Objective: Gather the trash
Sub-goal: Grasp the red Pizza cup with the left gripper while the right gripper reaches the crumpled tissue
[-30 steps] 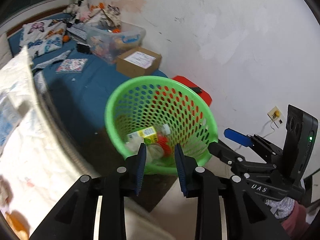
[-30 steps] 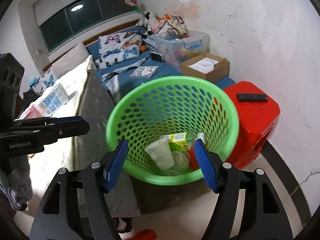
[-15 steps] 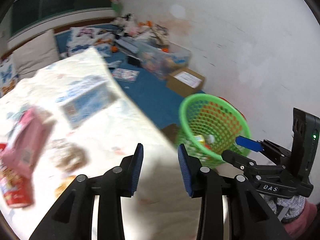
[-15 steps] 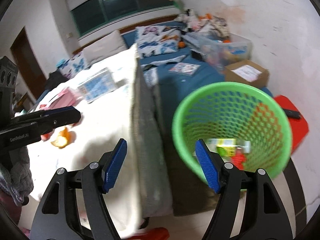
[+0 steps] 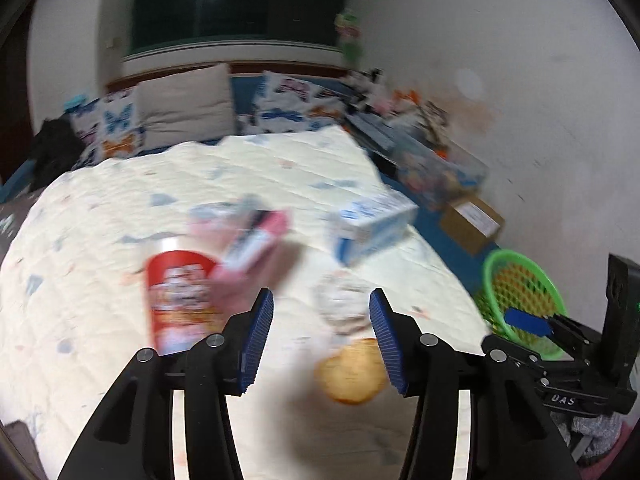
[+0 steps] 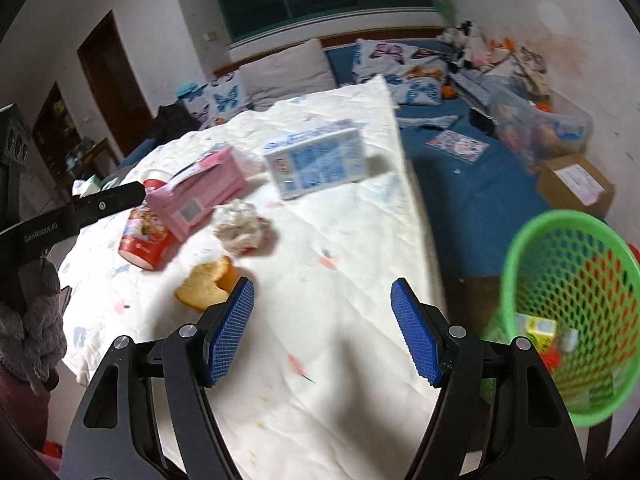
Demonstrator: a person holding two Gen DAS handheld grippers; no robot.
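Trash lies on the white quilted bed (image 5: 120,216): a red cup (image 5: 180,300) on its side, a pink carton (image 5: 248,240), a blue-white box (image 5: 372,222), a crumpled paper wad (image 5: 342,304) and a piece of bread (image 5: 352,372). My left gripper (image 5: 320,340) is open and empty just above the bread and wad. My right gripper (image 6: 324,330) is open and empty over the bed, right of the bread (image 6: 206,288). The green basket (image 6: 568,308) with bottle and carton trash stands at the bed's right side; it also shows in the left wrist view (image 5: 520,296).
Pillows (image 5: 184,108) lie at the bed's head. A blue mattress (image 6: 472,184) to the right holds a clear storage bin (image 6: 540,120), a cardboard box (image 6: 576,184) and toys. A white wall (image 5: 520,80) is on the right; a dark door (image 6: 112,80) on the left.
Both grippers swung left from the basket to over the bed. The left gripper's jaws opened wider. The trash on the bed came into full view; the basket moved to the right edge.
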